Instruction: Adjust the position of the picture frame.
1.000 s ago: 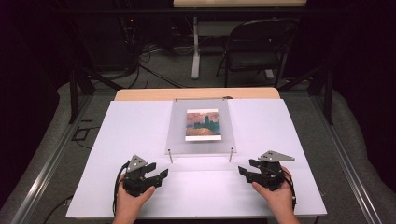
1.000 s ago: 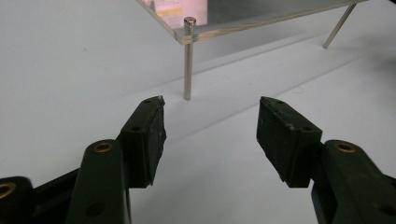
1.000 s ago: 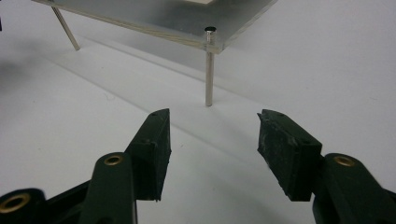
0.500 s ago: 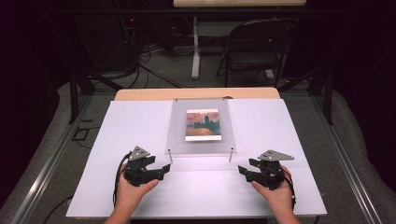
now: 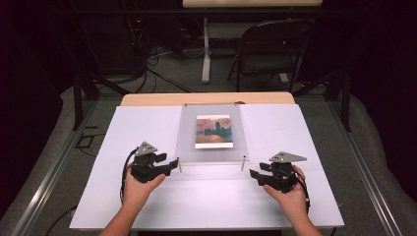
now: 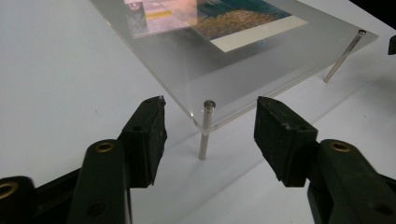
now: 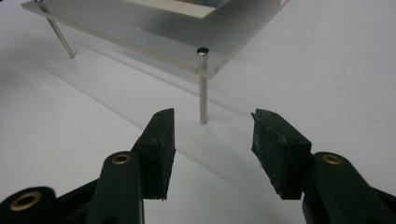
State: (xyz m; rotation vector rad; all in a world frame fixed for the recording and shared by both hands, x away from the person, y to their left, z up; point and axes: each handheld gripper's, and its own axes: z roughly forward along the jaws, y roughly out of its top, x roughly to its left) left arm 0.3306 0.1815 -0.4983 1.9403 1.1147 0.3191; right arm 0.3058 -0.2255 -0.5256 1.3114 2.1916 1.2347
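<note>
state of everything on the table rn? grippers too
Acrylic frame: flat on the table, raised on metal legs, picture inside facing up.
Near-left leg: upright, untouched, between the left jaws.
Near-right leg: upright, untouched, ahead of the right jaws.
Left gripper: open, jaws just closing, holding nothing.
Right gripper: open, jaws just closing, holding nothing.

Behind the white table [image 5: 147,128] we see a wooden tabletop edge [image 5: 206,98], a black folding chair [image 5: 270,51] on the grey floor, a white table leg [image 5: 206,49], loose cables [image 5: 162,73] and dark metal frame rails [image 5: 59,162].
</note>
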